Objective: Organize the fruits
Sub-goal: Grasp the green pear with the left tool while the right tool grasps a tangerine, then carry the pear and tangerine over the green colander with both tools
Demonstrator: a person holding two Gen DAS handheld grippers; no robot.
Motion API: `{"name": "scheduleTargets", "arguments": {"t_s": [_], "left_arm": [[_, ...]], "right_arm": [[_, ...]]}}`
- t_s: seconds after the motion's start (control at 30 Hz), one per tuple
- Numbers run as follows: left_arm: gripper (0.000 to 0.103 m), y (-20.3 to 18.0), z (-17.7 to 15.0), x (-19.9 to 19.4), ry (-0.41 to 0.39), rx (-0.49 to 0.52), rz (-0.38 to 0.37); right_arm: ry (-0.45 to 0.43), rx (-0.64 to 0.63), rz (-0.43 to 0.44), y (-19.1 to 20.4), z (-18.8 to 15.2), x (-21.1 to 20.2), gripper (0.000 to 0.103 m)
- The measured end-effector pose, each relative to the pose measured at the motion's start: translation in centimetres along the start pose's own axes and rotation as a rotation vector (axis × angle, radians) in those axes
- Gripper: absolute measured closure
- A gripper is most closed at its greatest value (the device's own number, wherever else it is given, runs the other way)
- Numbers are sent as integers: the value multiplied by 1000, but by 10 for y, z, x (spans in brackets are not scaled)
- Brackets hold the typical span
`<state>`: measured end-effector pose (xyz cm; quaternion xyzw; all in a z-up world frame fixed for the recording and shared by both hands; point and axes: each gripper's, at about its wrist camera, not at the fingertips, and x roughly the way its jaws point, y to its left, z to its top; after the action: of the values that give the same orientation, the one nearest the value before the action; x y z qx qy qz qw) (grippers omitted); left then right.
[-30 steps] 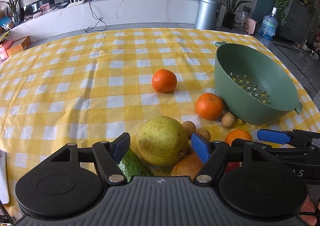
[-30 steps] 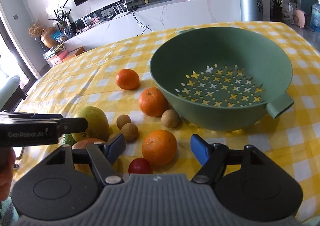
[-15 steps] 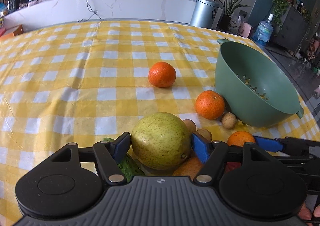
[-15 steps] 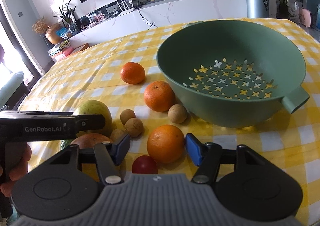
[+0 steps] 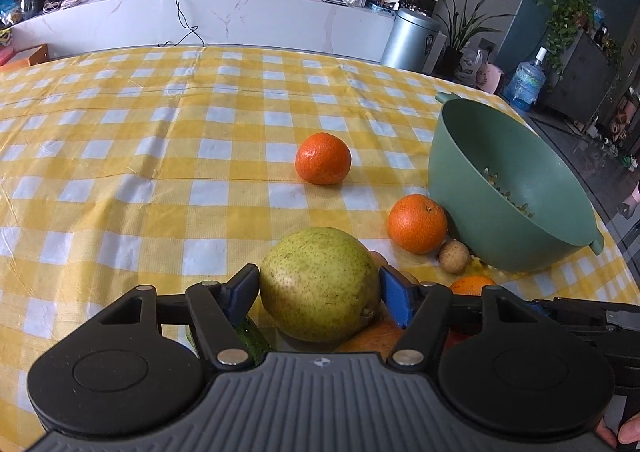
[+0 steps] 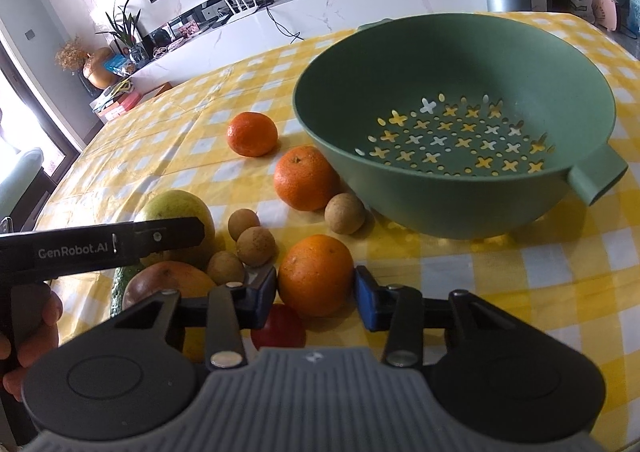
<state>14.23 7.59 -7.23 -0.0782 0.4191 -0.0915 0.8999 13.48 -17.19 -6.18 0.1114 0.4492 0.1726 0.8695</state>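
My left gripper is shut on a large green pear, its blue pads touching both sides. My right gripper is shut on an orange, pads against its sides. An empty green colander stands on the yellow checked cloth just beyond; it shows at the right in the left wrist view. Two more oranges lie left of it. Several small brown longans, a mango, a red fruit and a cucumber lie around the grippers.
The table's right edge runs close behind the colander. A white counter, a metal bin and plants stand beyond the far edge. The left gripper's arm crosses the left of the right wrist view.
Both grippers have moved forward and closed: the left pads came in onto the pear, the right pads onto the near orange. Both fruits look closer and larger.
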Motion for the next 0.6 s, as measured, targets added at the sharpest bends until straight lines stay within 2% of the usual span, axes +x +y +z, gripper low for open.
{"name": "scheduleTargets", "arguments": {"t_s": [0.17, 0.37, 0.6], "left_arm": [[28, -1, -2, -3, -27, -9, 20], [28, -8, 0, -19, -100, -4, 36], [28, -24, 3, -48, -148, 11, 16]], "right_arm": [[-25, -6, 4, 1, -1, -5, 64], [-64, -35, 7, 6, -2, -13, 64], [-136, -52, 23, 9, -3, -32, 64]]}}
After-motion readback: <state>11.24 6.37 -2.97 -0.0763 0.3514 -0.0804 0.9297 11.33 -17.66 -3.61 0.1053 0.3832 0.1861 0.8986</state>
